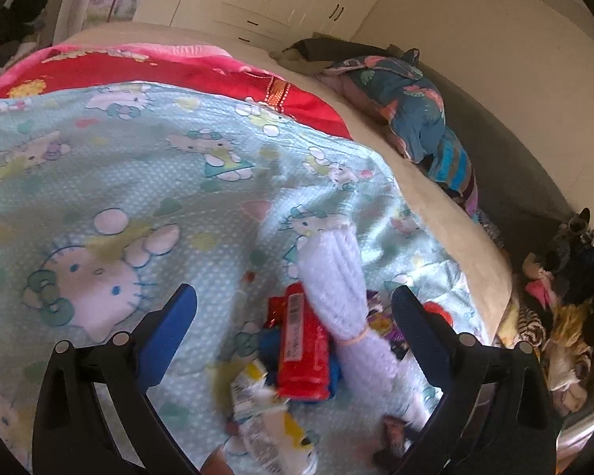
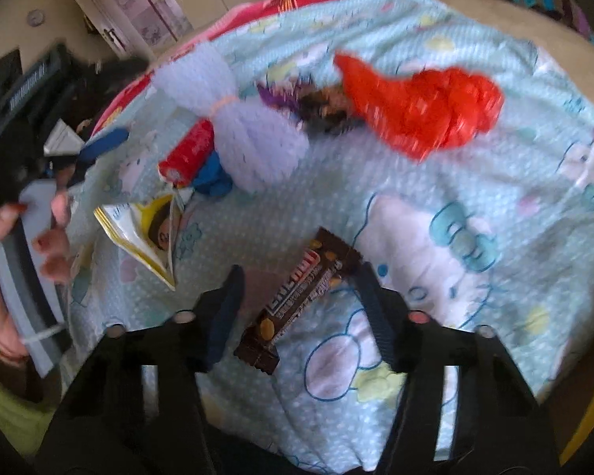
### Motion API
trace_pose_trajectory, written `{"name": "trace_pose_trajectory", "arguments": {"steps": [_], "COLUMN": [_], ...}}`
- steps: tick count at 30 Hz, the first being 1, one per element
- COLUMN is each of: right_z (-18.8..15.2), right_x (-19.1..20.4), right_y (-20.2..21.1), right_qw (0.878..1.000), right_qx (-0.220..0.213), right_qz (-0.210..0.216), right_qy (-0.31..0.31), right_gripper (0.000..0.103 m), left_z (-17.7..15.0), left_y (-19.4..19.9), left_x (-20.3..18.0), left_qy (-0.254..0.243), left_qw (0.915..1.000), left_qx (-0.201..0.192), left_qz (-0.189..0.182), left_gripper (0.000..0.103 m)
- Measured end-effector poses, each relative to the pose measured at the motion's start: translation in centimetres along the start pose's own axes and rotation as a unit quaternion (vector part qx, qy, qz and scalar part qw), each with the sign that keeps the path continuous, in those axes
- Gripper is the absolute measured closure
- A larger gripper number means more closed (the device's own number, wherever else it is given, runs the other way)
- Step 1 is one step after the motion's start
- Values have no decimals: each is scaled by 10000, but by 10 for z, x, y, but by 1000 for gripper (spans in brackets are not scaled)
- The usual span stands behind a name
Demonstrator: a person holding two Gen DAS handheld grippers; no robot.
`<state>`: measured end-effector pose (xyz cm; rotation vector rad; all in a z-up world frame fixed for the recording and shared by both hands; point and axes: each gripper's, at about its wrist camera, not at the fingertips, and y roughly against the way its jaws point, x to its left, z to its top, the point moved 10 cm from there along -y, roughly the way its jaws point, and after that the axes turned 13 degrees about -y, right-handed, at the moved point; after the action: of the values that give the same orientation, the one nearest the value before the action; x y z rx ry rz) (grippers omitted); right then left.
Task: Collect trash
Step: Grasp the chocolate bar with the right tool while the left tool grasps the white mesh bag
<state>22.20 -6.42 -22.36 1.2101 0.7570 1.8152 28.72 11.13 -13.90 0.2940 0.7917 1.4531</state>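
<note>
right tongs (image 2: pixel 301 289) part-open astride brown chocolate bar (image 2: pixel 297 297), pads clear; left tongs (image 1: pixel 293 308) wide over red packet (image 1: pixel 303 352).

I see my left gripper (image 1: pixel 295 308) angled downward, jaws spread wide with nothing pressed between the pads. My right gripper (image 2: pixel 301 285) tilts down more steeply, jaws part-way in and apparently clear of any contact, though blur makes that uncertain. A hand (image 2: pixel 16 237) grips the left tool's handle.
</note>
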Motion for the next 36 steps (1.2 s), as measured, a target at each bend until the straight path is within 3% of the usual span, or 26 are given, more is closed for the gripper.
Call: {"name": "trace_pose_trajectory", "arguments": {"steps": [2, 3, 4, 9, 13, 14, 17, 23, 31, 36], "right_z": [-4, -5, -6, -8, -15, -16, -20, -28, -26, -19], "right_x": [-2, -3, -3, -4, -11, -12, -14, -23, -19, -19], "right_y": [-5, -7, -7, -3, 9, 12, 20, 44, 71, 91], "right_qw": [10000, 9999, 9999, 10000, 9998, 9997, 9994, 9981, 9964, 9944], "right_qx": [65, 57, 51, -50, -181, -211, -326, -563, -812, -1031], "right_qz": [-38, -85, -83, -13, 51, 50, 34, 25, 85, 146], "right_qy": [6, 54, 76, 73, 69, 83, 139, 229, 226, 159], "right_gripper": [79, 81, 85, 91, 92, 92, 92, 92, 93, 93], "left_z": [4, 5, 6, 5, 0, -1, -1, -1, 2, 4], "left_y": [-5, -8, -10, -25, -30, -28, -17, 22, 69, 85], "left_x": [-4, -7, -9, -16, -19, -20, -26, -46, -76, -86], "left_qy": [-32, -53, -69, 18, 92, 118, 134, -61, -632, -724], "left_qw": [10000, 10000, 9999, 9996, 9990, 9990, 9986, 9973, 9936, 9918], "left_qx": [2, 6, 19, 201, 290, 243, 89, -302, -722, -812], "left_qz": [-27, -52, -78, -211, -319, -351, -513, -661, -599, -676], "left_gripper": [9, 11, 20, 43, 79, 82, 87, 88, 89, 89]}}
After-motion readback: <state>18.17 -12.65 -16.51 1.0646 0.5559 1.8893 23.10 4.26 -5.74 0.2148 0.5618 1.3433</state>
